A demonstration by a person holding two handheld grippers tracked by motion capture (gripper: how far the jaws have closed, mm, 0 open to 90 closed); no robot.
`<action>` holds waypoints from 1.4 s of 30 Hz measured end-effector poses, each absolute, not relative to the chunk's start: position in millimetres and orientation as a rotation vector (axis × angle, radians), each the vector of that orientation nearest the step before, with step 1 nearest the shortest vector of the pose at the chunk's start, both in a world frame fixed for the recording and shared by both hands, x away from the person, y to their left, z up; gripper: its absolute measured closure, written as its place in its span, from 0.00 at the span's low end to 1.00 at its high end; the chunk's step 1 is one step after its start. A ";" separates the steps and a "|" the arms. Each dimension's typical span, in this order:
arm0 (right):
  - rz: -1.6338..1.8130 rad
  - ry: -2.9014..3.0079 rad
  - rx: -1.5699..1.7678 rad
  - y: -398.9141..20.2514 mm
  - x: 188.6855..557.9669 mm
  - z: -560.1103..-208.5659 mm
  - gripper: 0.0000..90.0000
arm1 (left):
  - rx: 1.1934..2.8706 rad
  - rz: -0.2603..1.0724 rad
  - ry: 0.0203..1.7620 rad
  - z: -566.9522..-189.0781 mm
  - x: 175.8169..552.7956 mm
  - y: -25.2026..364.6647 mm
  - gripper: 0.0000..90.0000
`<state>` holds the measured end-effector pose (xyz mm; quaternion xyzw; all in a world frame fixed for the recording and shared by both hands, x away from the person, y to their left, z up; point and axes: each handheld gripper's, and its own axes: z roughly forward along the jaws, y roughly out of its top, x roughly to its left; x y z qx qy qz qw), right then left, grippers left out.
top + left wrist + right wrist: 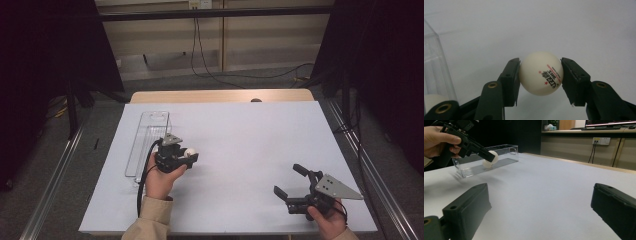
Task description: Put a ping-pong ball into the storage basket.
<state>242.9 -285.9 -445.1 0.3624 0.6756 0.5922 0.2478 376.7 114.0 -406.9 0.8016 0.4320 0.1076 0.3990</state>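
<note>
A white table-tennis ball [541, 73] with red and black print sits squeezed between the two black pads of my left gripper [540, 76]. In the high view that gripper [188, 157] holds the ball [190, 151] just right of a long clear plastic box [148, 142]. The right gripper view has the ball [492, 160] in front of the box [510, 153]. A pale round shape [431, 100] shows through the box wall [435, 62]. My right gripper [289, 181] rests low at the near right, jaws wide apart around bare table [541, 212].
A white sheet [240, 145] covers the table, with a wooden strip [220, 96] along the far edge. Metal rails [55, 175] run down both sides. Black curtains and floor cables [210, 70] lie beyond the table.
</note>
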 end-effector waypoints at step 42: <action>1.614 1.843 0.986 -285.5 242.3 -445.0 0.02 | 2.014 0.305 1.134 -396.3 376.8 137.1 0.57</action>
